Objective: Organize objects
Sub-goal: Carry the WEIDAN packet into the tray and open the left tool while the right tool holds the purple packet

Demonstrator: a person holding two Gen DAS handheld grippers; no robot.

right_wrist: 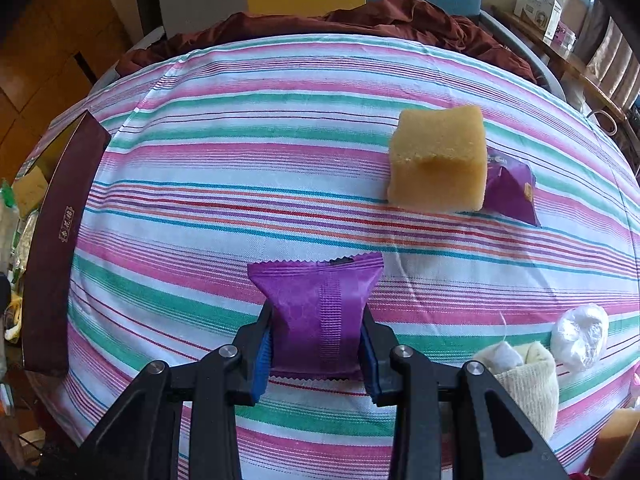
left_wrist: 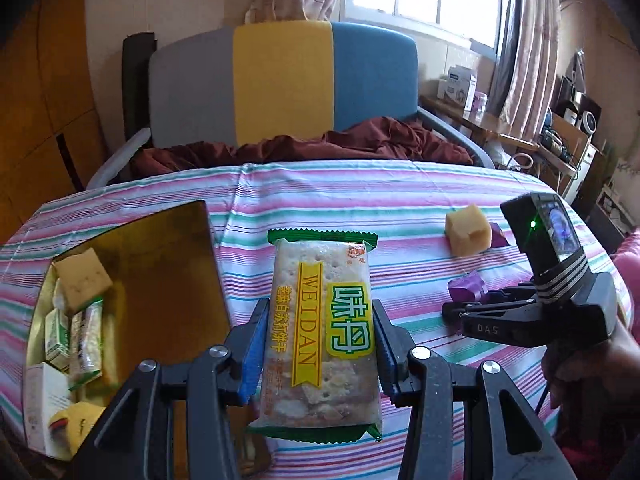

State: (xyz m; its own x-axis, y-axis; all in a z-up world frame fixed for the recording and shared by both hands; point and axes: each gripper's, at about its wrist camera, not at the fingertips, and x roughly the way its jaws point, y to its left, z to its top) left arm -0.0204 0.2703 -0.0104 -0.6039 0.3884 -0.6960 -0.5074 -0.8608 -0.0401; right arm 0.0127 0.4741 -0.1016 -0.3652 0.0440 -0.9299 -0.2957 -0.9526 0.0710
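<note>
1. My left gripper [left_wrist: 320,344] is closed only as far as the width of a cracker packet [left_wrist: 320,332]; both blue-padded fingers [left_wrist: 253,354] press flat against its long sides.
2. That packet is clear with green crimped ends and a yellow "WEIDAN" band. It stands lengthwise between the fingers, its far end pointing away from me, over the striped tablecloth [left_wrist: 400,184].
3. Just to the left of my left gripper sits the open box [left_wrist: 160,280] with a gold inner lining. Inside it lie a yellow sponge cube, more cracker packets and small cartons.
4. My right gripper [right_wrist: 318,340] is narrowed onto a purple snack packet [right_wrist: 316,312], a finger touching each side. The packet's seam faces up, and its serrated far edge sticks out past the fingertips.
5. I cannot tell whether the purple packet is lifted or resting on the cloth.
6. Further out on the right side of the cloth, a yellow sponge block [right_wrist: 438,160] sits with a second purple packet [right_wrist: 510,190] touching its right side.
7. Near my right gripper's right side lie a rolled cream cloth [right_wrist: 524,380] and a crumpled clear plastic wrapper [right_wrist: 580,334].
8. In the left wrist view my right gripper [left_wrist: 460,311] shows at the right with the purple packet [left_wrist: 468,288] at its tip.
</note>
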